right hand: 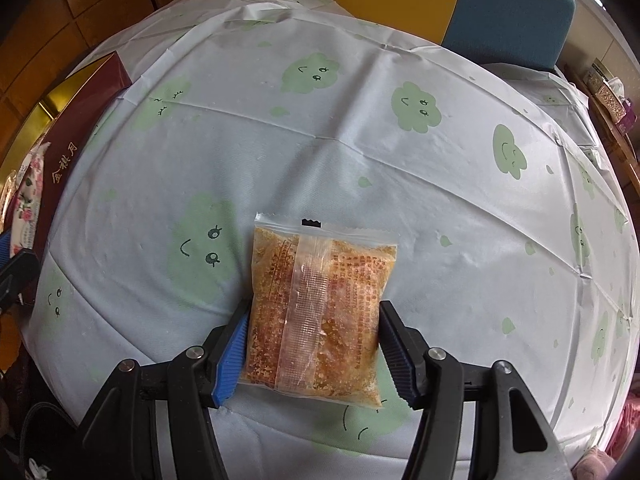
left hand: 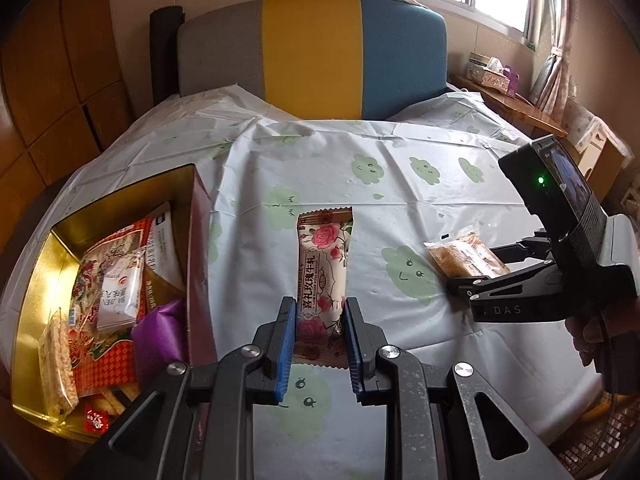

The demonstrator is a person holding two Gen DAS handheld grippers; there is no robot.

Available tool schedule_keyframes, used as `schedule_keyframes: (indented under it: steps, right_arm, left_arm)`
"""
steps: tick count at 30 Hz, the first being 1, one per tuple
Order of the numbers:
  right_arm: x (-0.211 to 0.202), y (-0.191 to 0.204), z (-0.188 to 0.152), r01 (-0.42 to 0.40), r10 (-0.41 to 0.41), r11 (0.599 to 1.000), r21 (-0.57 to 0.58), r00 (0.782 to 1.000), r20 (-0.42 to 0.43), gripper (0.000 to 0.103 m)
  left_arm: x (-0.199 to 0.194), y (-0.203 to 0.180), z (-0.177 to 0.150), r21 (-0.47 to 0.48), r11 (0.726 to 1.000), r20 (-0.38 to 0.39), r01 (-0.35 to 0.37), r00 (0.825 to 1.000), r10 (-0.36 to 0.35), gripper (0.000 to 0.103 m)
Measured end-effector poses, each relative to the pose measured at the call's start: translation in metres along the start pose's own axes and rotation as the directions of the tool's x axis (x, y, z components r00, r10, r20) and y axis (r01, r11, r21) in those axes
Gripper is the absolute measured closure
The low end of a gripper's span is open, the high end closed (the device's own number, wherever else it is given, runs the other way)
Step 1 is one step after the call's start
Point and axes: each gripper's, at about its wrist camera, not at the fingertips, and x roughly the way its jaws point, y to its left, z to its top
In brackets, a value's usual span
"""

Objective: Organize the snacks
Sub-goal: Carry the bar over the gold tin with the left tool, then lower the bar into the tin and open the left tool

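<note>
Each hand has a snack pinched by its sides, ready to carry: the left gripper (left hand: 320,320) clenches the rose-print bar (left hand: 325,264) just beside the open gold box (left hand: 40,280); the right gripper (right hand: 314,340) clamps the clear crumbly packet (right hand: 320,312) over the tablecloth (right hand: 360,160), farther from that box.

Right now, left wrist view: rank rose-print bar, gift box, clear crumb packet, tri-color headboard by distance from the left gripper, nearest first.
1. Rose-print bar: between the fingers of the left gripper.
2. Gift box: just to its left, open, holding snacks.
3. Clear crumb packet: farther right, in the right gripper.
4. Tri-color headboard: past the cloth's far edge.
</note>
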Motion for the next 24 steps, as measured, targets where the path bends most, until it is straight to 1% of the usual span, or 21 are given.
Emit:
schedule_keyframes:
  steps: [8,14,19,24]
  right_arm:
    - [-0.002,0.019,-0.006,0.058,-0.057,0.996,-0.065,0.998,0.03,0.042]
    - [-0.005,0.019,-0.009,0.045,-0.044,0.998,-0.053,0.999,0.025,0.042]
    - [-0.006,0.016,-0.008,0.047,-0.046,0.997,-0.059,0.999,0.028,0.042]
    - [-0.007,0.018,-0.008,0.059,-0.056,0.996,-0.073,0.998,0.038,0.042]
  left_arm:
    - [-0.018,0.034,-0.001,-0.062,0.995,0.022,-0.08,0.996,0.081,0.079]
    - [-0.026,0.064,-0.004,-0.117,0.984,0.031,-0.135,0.99,0.14,0.079]
    - [-0.027,0.089,-0.01,-0.166,0.971,0.016,-0.174,0.984,0.179,0.079]
    - [-0.027,0.115,-0.018,-0.226,0.954,-0.012,-0.195,0.98,0.197,0.079]
